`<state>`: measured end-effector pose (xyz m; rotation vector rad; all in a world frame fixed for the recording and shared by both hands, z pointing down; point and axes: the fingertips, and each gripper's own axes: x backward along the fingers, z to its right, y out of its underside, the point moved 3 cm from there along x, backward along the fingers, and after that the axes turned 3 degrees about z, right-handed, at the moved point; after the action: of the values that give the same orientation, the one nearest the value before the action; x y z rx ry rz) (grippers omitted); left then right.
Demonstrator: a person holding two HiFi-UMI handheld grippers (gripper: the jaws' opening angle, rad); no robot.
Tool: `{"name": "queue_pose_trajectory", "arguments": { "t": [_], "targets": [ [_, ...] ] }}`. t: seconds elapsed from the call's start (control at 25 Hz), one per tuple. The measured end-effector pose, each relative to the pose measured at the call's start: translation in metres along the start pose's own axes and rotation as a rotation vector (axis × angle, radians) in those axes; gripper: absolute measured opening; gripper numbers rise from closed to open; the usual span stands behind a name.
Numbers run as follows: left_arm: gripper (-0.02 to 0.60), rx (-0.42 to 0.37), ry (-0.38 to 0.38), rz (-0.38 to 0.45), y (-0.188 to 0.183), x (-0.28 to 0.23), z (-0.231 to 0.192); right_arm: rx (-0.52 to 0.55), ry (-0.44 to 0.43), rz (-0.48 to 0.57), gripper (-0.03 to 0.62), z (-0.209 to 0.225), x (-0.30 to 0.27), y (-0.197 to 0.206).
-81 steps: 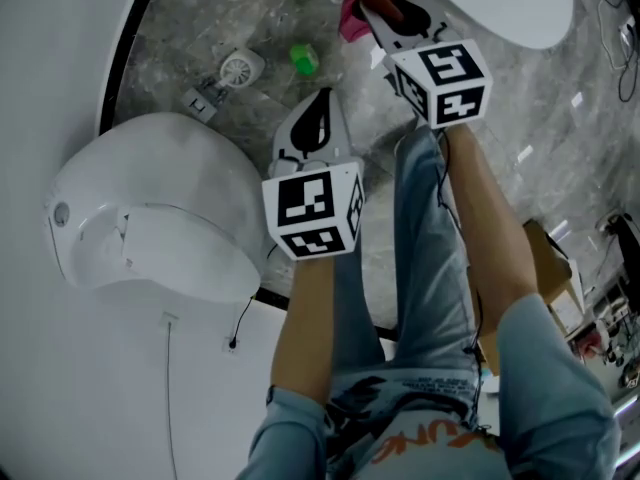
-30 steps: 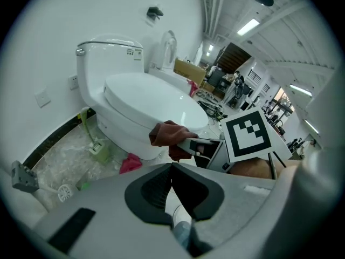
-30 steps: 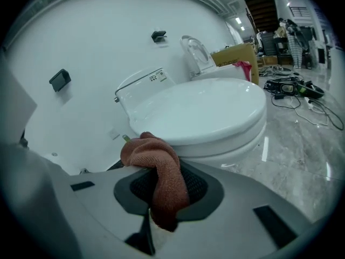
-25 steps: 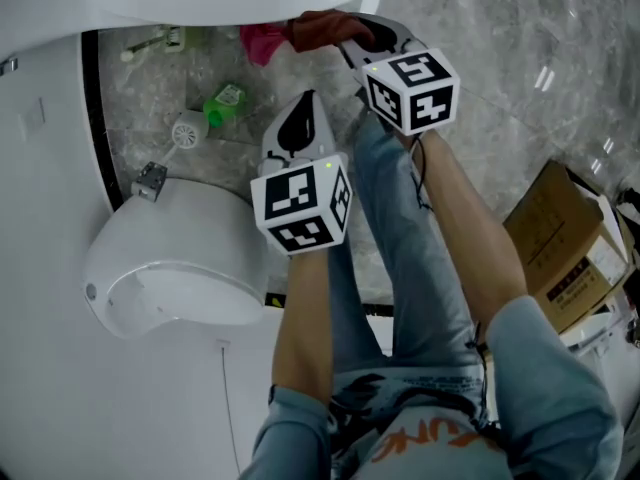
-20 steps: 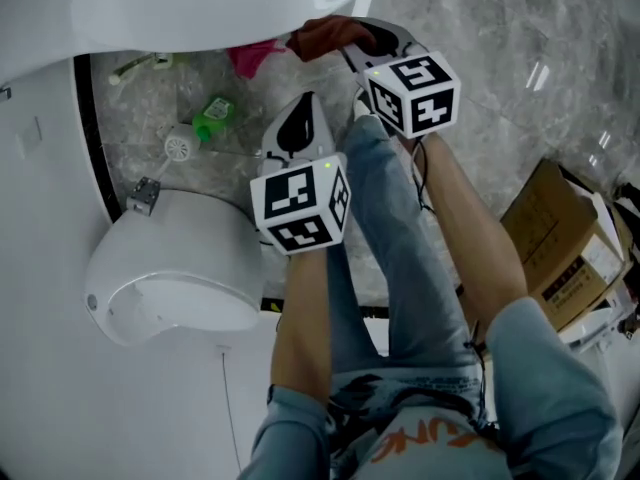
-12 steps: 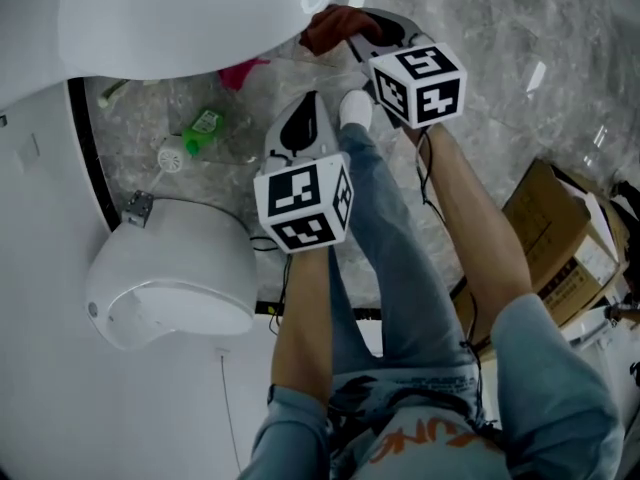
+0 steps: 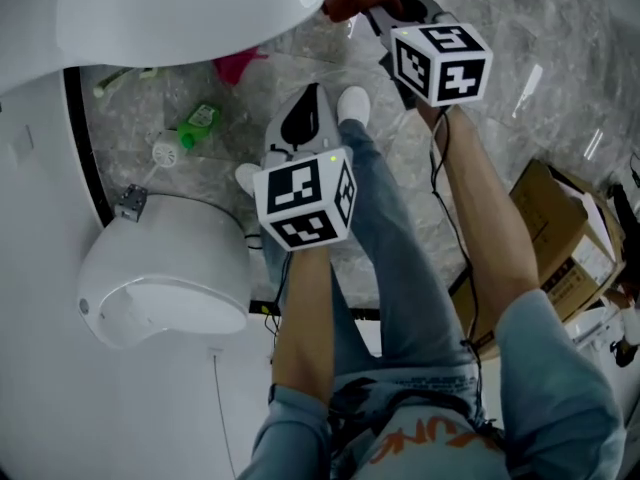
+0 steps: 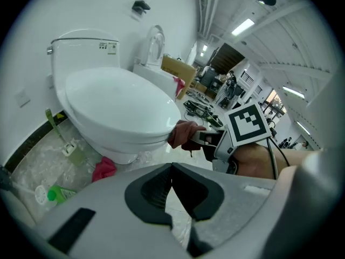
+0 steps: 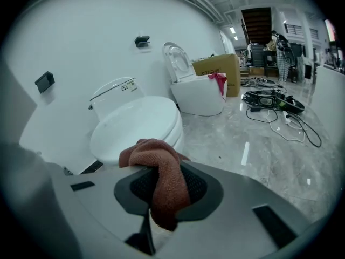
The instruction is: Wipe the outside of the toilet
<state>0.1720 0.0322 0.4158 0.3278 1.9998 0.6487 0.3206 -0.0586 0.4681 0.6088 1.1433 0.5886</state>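
A green bottle and a pink rag lie on the floor; a cardboard box stands at the right.

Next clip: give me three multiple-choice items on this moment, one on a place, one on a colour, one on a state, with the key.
1. Where does the pink rag lie?
A on the floor by the base of the toilet; B on the toilet lid; C draped over the cistern.
2. What colour is the cloth in the right tongs?
A white; B reddish-brown; C blue.
3. How do the left tongs stand?
A shut, empty; B wide open; C shut on a sponge.
Key: 1 A, it lies on the tiles beside the base; 2 B, reddish-brown folds hang between the jaws; 3 A, the jaws meet with nothing between.
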Motion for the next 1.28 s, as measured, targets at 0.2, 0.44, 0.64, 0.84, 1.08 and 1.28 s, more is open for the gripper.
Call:
{"name": "queue_pose_trajectory", "arguments": {
  "t": [0.2,0.44,0.64,0.84,1.08,1.28],
  "targets": [
    [0.0,0.033,-0.019,0.02,0.017,0.029,-0.037,-0.001,-0.018,-0.054,0.066,-0.043,0.022,0.044],
    [0.0,0.079,-0.031,0.008,0.046,0.067,-0.096,0.041,-0.107,-0.11,0.067,-0.145,0.018,0.092],
    [0.0,0.101,-0.061,0.028,0.047,0.106,-0.159,0.021,-0.188,-0.121,0.067,-0.232,-0.012,0.107],
    [0.0,0.154,-0.1,0.06,0.047,0.14,-0.231,0.028,-0.167,-0.12,0.067,-0.29,-0.063,0.112],
    [0.0,0.224,-0.136,0.07,0.057,0.158,-0.307,0.019,-0.167,-0.128,0.067,-0.331,-0.134,0.106],
    [0.002,0.265,-0.153,0.08,0.062,0.163,-0.35,-0.105,-0.133,-0.101,0.067,-0.343,-0.183,0.095]
  ]
}}
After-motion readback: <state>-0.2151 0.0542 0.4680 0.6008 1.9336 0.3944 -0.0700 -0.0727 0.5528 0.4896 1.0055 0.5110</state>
